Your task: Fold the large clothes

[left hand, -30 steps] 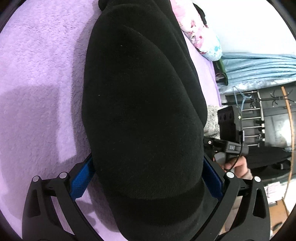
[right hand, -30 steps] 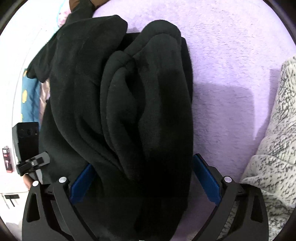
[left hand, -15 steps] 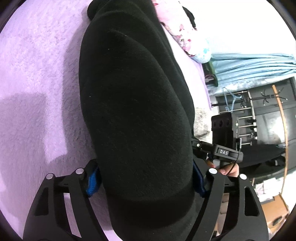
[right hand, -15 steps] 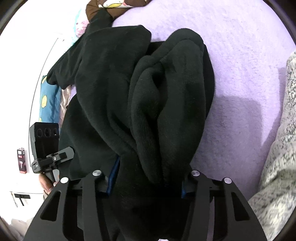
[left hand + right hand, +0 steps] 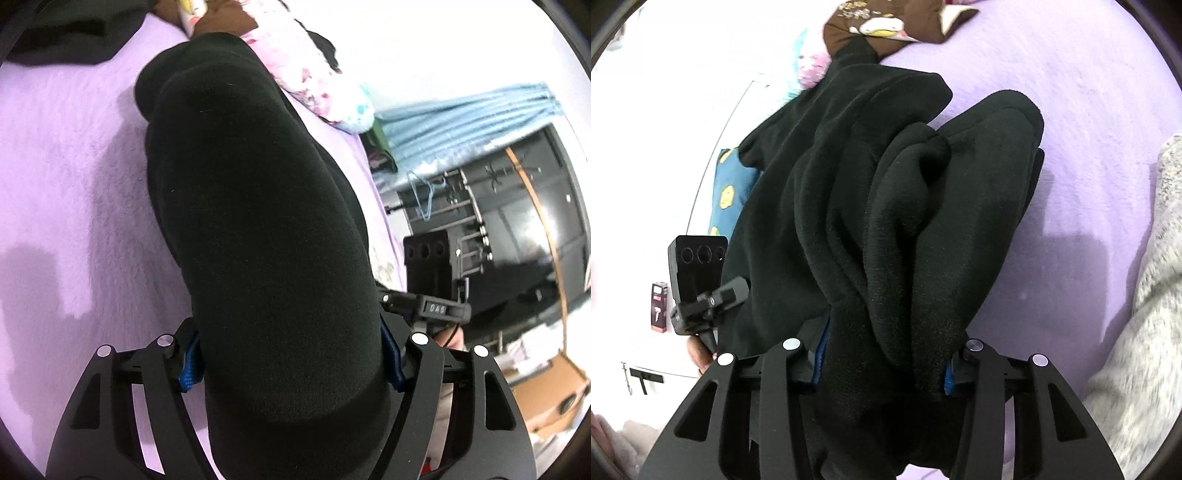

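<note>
Above purple blanket (image 5: 74, 166), black garment (image 5: 266, 240) now lifted, claws clamped

I can't see the left gripper's (image 5: 291, 363) blue pads (image 5: 190, 365) properly, the black garment (image 5: 258, 221) swallows most of them. Its near end runs off the bottom edge, and the grey knit (image 5: 1137, 332) at right is blurred.

Bright, even light is washing both views, and the white wall (image 5: 424, 44) is overexposing. Soft shadows are falling on the purple blanket (image 5: 62, 177) beside the black garment (image 5: 258, 240), whose folds are losing detail. Fisheye distortion is bending the edges, and the grey knit fabric (image 5: 1141, 314) is smearing with motion blur.
</note>
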The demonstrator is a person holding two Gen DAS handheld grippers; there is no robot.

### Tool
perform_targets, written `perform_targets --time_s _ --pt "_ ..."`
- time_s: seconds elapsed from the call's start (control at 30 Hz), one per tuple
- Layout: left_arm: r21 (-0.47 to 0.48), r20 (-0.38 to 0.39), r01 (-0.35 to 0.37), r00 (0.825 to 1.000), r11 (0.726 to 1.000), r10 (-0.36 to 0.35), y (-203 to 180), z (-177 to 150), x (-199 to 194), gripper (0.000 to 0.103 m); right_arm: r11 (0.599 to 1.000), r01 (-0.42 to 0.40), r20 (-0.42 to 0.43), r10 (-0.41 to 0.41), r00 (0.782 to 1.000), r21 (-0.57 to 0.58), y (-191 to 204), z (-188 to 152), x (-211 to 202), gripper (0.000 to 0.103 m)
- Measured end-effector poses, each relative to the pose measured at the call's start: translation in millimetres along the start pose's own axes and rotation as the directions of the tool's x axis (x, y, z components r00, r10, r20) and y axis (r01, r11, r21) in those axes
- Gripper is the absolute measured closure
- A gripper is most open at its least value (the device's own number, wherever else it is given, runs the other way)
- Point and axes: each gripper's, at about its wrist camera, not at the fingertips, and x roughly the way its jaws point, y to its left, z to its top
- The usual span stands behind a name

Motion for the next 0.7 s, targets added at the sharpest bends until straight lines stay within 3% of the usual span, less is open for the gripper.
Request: perform_targets --time_s 0.23,0.43,0.7 --pt "0.083 0.009 0.022 1.0 0.996 -0.023 -62.6 -31.1 -27.2 0.034 0.999 -0.004 0.064 0.007 0.998 -0.043 30.2 -40.7 -63.8 0.06" --pt "0.175 -0.005 0.036 0.999 0.984 -0.036 -137.9 -51.6 -39.6 0.034 0.997 -0.006 0.148 0.017 0.989 -0.073 41.9 -82.4 -145.1 0.06" --pt "0.286 -0.058 0.06 0.997 0.956 -0.046 -241.3 -75.6 -13.8 0.034 0.998 0.021 0.275 -0.002 0.962 -0.064 24.0 -154.2 -257.2 0.06"
